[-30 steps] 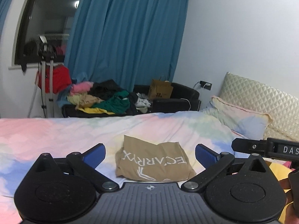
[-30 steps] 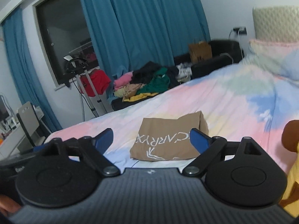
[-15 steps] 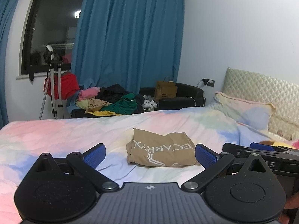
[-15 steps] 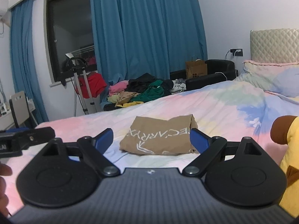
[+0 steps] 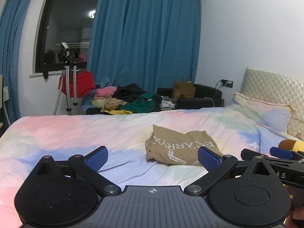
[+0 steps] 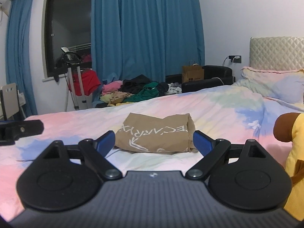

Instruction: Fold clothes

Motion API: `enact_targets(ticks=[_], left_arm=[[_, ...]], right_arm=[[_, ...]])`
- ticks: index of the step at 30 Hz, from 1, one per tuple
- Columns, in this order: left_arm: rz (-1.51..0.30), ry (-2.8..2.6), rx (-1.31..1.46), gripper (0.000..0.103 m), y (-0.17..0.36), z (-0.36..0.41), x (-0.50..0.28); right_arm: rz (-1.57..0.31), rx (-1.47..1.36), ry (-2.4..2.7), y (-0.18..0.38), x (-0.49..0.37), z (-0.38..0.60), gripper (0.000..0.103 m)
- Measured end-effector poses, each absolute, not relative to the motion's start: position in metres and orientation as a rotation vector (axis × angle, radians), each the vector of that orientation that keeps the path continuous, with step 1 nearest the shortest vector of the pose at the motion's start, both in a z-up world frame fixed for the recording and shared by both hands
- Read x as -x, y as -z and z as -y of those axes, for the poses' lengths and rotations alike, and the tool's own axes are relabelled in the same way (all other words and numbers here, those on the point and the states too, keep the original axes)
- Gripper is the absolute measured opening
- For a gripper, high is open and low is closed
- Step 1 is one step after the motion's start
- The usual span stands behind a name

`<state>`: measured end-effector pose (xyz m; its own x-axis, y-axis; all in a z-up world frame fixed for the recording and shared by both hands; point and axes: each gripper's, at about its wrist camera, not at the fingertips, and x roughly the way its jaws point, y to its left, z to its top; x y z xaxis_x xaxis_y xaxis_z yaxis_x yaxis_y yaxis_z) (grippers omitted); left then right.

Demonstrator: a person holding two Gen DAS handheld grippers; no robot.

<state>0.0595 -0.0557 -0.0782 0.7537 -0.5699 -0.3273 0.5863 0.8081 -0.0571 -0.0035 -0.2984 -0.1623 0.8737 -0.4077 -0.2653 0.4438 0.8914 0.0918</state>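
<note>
A tan garment (image 5: pixel 180 148) (image 6: pixel 155 133) with white lettering lies folded into a small bundle on the pastel bedspread (image 5: pixel 76 133) (image 6: pixel 218 112). My left gripper (image 5: pixel 153 156) hovers low over the bed, open and empty, the bundle just ahead of its right finger. My right gripper (image 6: pixel 153 141) is open too, with the bundle straight ahead between its blue pads (image 6: pixel 201 140) but apart from them. Each gripper shows at the edge of the other's view: the right gripper (image 5: pixel 273 155) and the left gripper (image 6: pixel 19 131).
A heap of loose clothes (image 5: pixel 129 98) (image 6: pixel 136 91) sits on a dark sofa beyond the bed, beside a brown paper bag (image 5: pixel 183 92). A garment steamer stand (image 5: pixel 69 79) with a red item stands by the window. Pillows (image 5: pixel 266 110) and a yellow plush toy (image 6: pixel 296 142) lie at right.
Both grippers have sunk closer to the bed, so the tan bundle looks flatter and nearer. The right view has rolled level. Both stay open; the bundle has not moved.
</note>
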Motion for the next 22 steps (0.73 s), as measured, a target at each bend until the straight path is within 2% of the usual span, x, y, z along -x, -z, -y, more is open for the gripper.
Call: enact_targets(ticks=[22], left_arm=[[-0.362, 0.638, -0.072, 0.103, 0.091, 0.058, -0.059]], right_arm=[[-0.263, -0.171, 0.431, 0.168, 0.001, 0.3, 0.09]])
